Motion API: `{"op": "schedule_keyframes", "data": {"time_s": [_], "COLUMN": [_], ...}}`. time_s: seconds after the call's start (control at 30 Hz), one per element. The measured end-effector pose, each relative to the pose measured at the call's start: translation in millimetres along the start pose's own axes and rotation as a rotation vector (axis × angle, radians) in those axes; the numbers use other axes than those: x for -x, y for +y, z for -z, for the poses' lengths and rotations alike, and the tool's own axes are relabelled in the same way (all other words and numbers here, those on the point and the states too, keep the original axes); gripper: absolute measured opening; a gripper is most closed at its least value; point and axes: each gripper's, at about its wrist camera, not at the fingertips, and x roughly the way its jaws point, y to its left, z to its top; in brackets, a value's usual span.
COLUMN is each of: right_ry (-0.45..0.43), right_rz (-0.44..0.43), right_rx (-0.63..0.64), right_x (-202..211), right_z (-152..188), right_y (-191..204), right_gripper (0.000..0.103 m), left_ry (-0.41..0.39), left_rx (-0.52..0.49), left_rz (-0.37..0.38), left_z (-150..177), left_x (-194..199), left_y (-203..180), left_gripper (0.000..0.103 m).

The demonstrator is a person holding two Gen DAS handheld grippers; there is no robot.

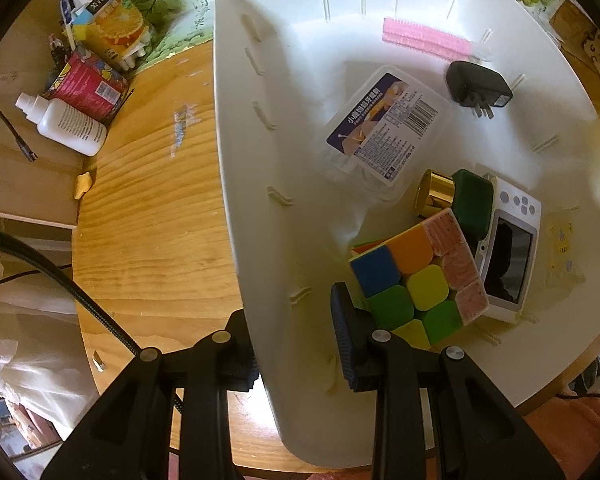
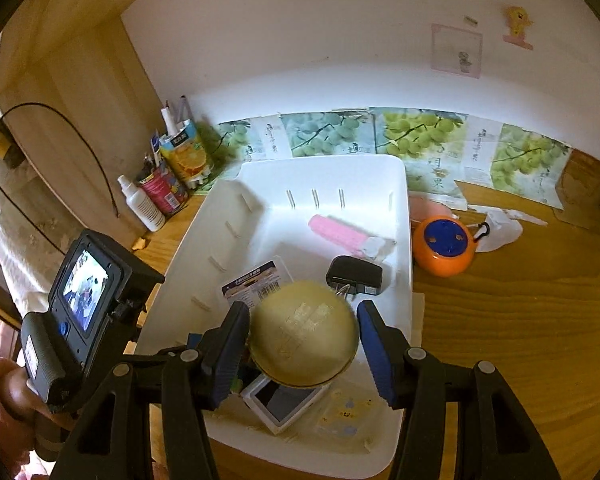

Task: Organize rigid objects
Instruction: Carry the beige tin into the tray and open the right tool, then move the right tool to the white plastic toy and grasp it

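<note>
two pads of my right gripper [image 2: 303,354] stand apart around a round yellow case [image 2: 303,334], a sliver of gap on each side, so i judge it just let go over the white bin [image 2: 400,240]. several items already lie inside; an orange ball [image 2: 444,246] waits beyond, right of the jaws. my left gripper [image 1: 296,344] points straight down, clamping the bin's near wall.

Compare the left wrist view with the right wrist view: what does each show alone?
Left wrist only: the cube and its coloured faces, almost wholly hidden in the other. Right wrist only: the orange ball on the table and the duck sticker on the wall. Both: the white bin, pink comb, black charger and spray bottle.
</note>
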Motion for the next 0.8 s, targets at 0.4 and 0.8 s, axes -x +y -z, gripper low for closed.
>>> {"op": "schedule_keyframes", "data": {"time_s": [0.4,0.8], "right_ry": [-0.007,0.031], "right_rz": [0.077,0.155], "right_rx": [0.086,-0.008], "right_x": [12,-15], "right_z": [-10,-36], "right_y": [-27,-122], "right_gripper": [0.069,0.071], "left_ry": [-0.011,-0.017], "left_rx": [0.05,0.107], "left_rz": [-0.02,-0.045], "left_z": [0,-3], "left_x": [0,0], "left_y": [-1,1], "left_gripper": [0.033,0.033]}}
